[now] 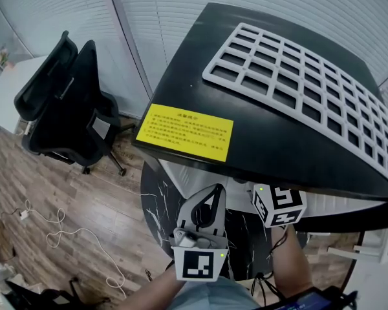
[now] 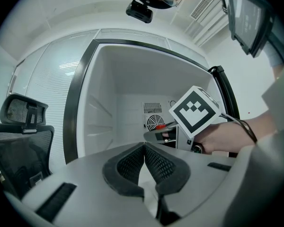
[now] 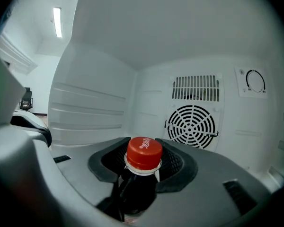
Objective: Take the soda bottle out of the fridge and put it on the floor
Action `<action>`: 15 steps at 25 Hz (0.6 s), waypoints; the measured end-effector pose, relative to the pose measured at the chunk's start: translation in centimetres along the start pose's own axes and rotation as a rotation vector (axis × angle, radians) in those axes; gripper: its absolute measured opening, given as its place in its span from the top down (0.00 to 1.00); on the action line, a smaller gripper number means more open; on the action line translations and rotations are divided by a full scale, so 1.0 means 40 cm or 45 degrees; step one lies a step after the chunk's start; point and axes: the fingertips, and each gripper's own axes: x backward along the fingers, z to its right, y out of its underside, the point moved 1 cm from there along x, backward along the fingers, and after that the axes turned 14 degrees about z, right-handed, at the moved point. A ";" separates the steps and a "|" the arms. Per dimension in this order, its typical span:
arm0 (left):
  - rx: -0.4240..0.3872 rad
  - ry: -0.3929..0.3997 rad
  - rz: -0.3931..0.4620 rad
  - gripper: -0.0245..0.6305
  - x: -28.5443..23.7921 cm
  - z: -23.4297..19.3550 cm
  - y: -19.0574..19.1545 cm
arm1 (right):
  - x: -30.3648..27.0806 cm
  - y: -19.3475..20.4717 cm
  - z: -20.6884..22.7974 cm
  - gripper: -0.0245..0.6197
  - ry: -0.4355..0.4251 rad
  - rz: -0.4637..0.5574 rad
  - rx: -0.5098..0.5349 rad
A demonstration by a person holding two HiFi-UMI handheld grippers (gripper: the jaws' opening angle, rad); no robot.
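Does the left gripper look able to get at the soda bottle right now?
Probably not: the left gripper sits before the open fridge, jaws together, and the right gripper straddles the neck of the soda bottle.

Fridge top (image 1: 258, 141): black, glossy, smooth. Rack (image 1: 297, 70) on it: white, matt, plastic-looking. Sticker (image 1: 185, 132): yellow paper or film, slight sheen. Floor (image 1: 45, 192): wood-grain planks, satin. Chair (image 1: 64, 102): black, mesh back. Fridge liner (image 3: 94, 70): white smooth plastic, ribbed sides. Bottle (image 3: 135, 195): dark, glossy; cap (image 3: 144, 152): red, smooth plastic. Left gripper (image 2: 144, 146): grey matt body; pads (image 2: 131, 165) black, dimpled, rubbery-looking.
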 end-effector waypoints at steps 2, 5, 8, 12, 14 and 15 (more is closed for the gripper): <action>0.006 -0.001 -0.002 0.93 0.009 0.003 -0.012 | 0.009 -0.012 -0.006 0.70 -0.001 -0.004 0.013; -0.002 -0.002 0.011 0.94 0.012 0.003 -0.024 | 0.017 -0.021 -0.009 0.72 0.000 -0.006 0.030; 0.006 -0.008 -0.008 0.94 0.004 0.002 -0.004 | 0.009 -0.005 -0.002 0.73 -0.003 -0.008 0.031; 0.006 -0.014 0.006 0.94 0.003 0.003 -0.006 | 0.014 -0.004 0.000 0.74 0.000 -0.005 0.029; -0.002 -0.012 0.012 0.94 0.005 0.004 -0.011 | 0.018 -0.007 -0.001 0.74 0.004 0.000 0.029; -0.004 -0.010 0.012 0.94 0.006 0.005 -0.012 | 0.021 -0.009 -0.001 0.75 0.005 0.001 0.028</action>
